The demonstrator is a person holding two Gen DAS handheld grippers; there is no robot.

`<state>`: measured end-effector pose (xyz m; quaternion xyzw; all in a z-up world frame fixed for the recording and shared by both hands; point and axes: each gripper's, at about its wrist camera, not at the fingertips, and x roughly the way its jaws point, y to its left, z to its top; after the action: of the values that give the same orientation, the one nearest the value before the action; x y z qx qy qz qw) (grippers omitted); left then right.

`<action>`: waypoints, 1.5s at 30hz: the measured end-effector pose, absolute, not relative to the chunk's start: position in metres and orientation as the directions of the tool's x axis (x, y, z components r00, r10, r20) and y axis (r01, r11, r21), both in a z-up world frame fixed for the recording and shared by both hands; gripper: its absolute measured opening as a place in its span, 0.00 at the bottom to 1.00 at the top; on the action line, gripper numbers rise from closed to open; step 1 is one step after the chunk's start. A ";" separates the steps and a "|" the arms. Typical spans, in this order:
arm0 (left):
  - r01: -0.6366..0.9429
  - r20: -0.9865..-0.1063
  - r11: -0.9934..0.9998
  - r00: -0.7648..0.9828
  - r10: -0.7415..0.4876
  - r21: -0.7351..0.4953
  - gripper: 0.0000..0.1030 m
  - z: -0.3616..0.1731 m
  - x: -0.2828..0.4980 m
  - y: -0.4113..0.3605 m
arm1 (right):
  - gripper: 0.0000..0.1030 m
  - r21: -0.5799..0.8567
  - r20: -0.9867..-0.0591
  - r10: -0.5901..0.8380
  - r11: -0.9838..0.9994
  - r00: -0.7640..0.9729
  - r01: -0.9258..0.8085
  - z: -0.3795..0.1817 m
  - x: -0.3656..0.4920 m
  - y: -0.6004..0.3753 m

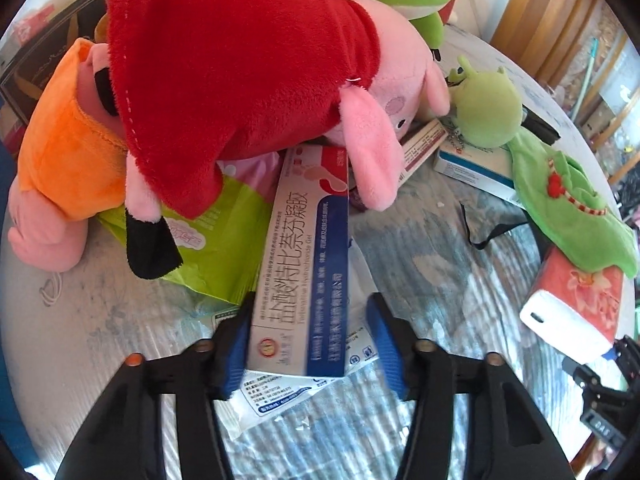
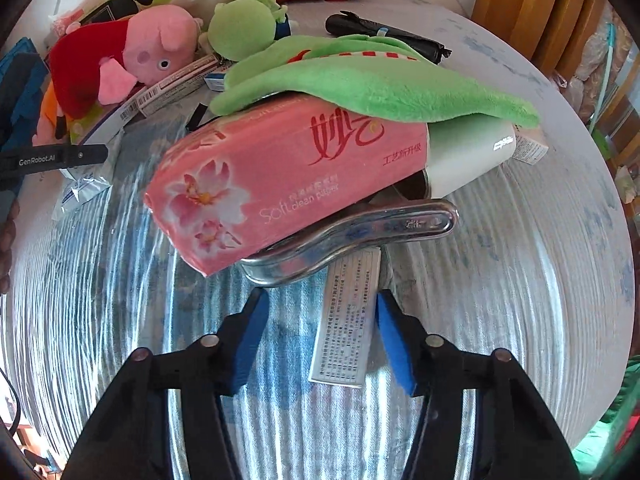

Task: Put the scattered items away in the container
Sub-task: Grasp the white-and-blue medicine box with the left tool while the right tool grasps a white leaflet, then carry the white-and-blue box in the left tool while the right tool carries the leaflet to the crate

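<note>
Left tool (image 1: pixel 310 344): the jaws are seen astride the near end of a long gel box (image 1: pixel 308 264). The left pad (image 1: pixel 234 344) is pressed on the box edge; a narrow gap is seen at the right pad, so a full pinch cannot be told. The box lies on a white sachet (image 1: pixel 276 400) on the tabletop (image 1: pixel 440 248), its far end tucked under a pink pig toy (image 1: pixel 248 64) in a red dress. An orange-clad pig (image 1: pixel 68 152) is seen to the left, over a green packet (image 1: pixel 224 240). A small frog (image 1: pixel 486 108) and a green cloth (image 1: pixel 572 208) are seen to the right, the cloth draped over a pink tissue pack (image 1: pixel 580 304).

Right tool (image 2: pixel 320 336): the jaws are half spread around a narrow printed box (image 2: pixel 348 328). The right pad (image 2: pixel 394 340) lies just beside the box edge, and the left pad is well apart from it. The far end of the box is hidden under a metal handle (image 2: pixel 360 232), on which the tissue pack (image 2: pixel 288 176) rests. The green cloth (image 2: pixel 380 80) lies over the pack. A black bundle (image 2: pixel 384 32) is seen farther off.

No container is made out in either view.
</note>
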<state>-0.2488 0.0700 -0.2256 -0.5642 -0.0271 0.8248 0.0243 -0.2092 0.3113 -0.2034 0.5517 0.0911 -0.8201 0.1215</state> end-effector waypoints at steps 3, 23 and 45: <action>-0.017 -0.931 -0.998 -0.360 0.067 -0.066 0.39 -0.224 -0.249 0.074 | 0.30 -0.014 -0.932 -0.091 -0.959 -0.352 0.285 -0.207 -0.210 0.317; -0.026 -0.919 -0.994 -0.378 0.111 -0.110 0.38 -0.199 -0.201 0.084 | 0.25 0.014 -0.934 -0.117 -0.956 -0.337 0.293 -0.173 -0.174 0.333; -0.024 -0.847 -0.988 -0.512 0.142 -0.152 0.38 -0.087 -0.120 0.063 | 0.25 0.001 -0.876 -0.203 -0.909 -0.438 0.418 -0.065 -0.152 0.297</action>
<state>-0.1203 0.0634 -0.0866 -0.4918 -0.0603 0.8673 0.0480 -0.1521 0.2966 -0.0646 0.4970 0.1081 -0.8410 0.1843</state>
